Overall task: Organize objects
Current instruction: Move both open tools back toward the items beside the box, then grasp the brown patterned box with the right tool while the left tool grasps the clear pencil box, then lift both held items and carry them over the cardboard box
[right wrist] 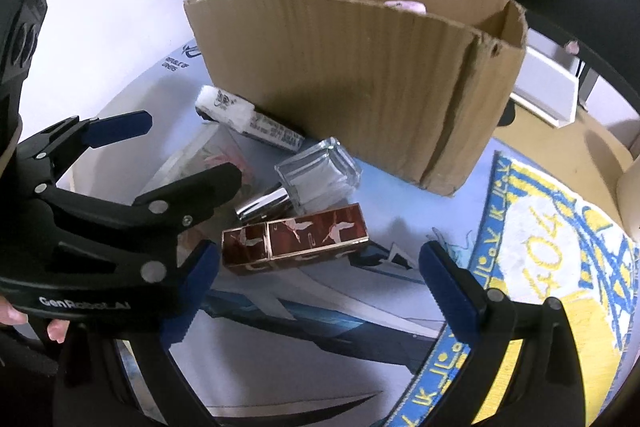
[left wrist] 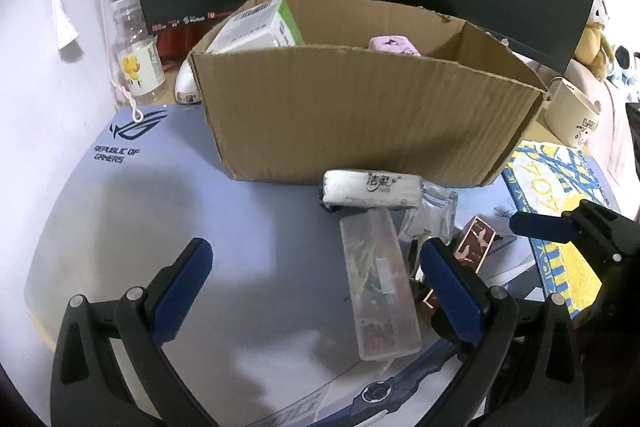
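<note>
Left wrist: jaws spread, clear case (left wrist: 380,287) between.

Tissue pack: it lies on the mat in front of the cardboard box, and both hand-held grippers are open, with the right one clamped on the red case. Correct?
Not quite. The right hand-held gripper holds nothing: in the right wrist view the red case lies free on the mat, ahead of its open fingers. The rest stands: the tissue pack lies before the box, and the left hand-held gripper is open.
</note>
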A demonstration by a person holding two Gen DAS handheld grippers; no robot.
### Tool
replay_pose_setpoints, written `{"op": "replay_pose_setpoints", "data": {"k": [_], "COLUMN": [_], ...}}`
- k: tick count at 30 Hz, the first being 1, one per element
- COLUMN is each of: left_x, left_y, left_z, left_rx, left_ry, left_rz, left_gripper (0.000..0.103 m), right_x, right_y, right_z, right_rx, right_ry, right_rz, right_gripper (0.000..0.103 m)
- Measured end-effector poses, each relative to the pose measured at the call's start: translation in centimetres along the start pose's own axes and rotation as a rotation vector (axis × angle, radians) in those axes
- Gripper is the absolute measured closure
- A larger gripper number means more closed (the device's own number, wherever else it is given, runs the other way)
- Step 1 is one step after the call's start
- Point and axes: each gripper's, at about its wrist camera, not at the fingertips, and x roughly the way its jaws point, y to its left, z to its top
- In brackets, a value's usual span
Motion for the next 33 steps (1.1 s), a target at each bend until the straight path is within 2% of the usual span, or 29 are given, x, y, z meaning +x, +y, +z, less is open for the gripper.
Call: {"op": "replay_pose_setpoints", "data": {"k": [14,15,16,17,18,19,20,21,23,24,27,33], "left_x": [1.0,1.0,1.0,0.9,0.9,0.9,0.9,0.9,0.9,0.7,0.1,-0.8], "left_y": [0.5,0.5,0.5,0.5,0.5,0.5,0.6,0.5,0.4,0.4,0.4,1.6], "left_z": [-0.1,-0.2,-0.2,-0.2,-0.3,-0.3,-0.3,-0.4,-0.4,-0.4,-0.5,-0.5], "left_rx": [-0.005,-0.005,-0.005,-0.003,-0.001,-0.002,-0.004,-0.003,-0.007,-0.006,0.013,-0.016], "left_ry": [0.049,0.046,0.041,0.036,0.037,0.039,0.041,0.044,0.051,0.044,0.019,-0.015], "left_rz": [0.027,0.023,0.02,0.011,-0.015,-0.049,-0.081,-0.111,-0.175,-0.178,-0.133,-0.115], "left_gripper": [0.0,0.001,0.002,0.008,0.018,0.024,0.038,0.057,0.072,0.076,0.079,0.08], "right_x": [1.0,0.9,0.8,0.7,0.6,0.6,0.6,0.5,0.5,0.4,0.2,-0.9], "right_y": [0.1,0.1,0.2,0.3,0.5,0.6,0.6,0.6,0.6,0.6,0.2,-0.7], "right_z": [-0.7,-0.7,-0.7,-0.8,-0.8,-0.8,-0.9,-0.9,-1.0,-1.1,-1.3,-1.3], "right_rx": [0.004,0.004,0.001,-0.005,-0.011,-0.013,-0.01,-0.009,-0.007,-0.005,0.013,0.054], "right_ry": [-0.015,-0.02,-0.025,-0.028,-0.03,-0.03,-0.031,-0.032,-0.031,-0.031,-0.035,-0.072], "right_rz": [-0.011,-0.012,-0.011,-0.013,-0.015,-0.026,-0.03,-0.032,-0.038,-0.044,-0.052,-0.063], "right_gripper": [0.0,0.003,0.011,0.019,0.023,0.023,0.023,0.023,0.024,0.024,0.024,0.024]}}
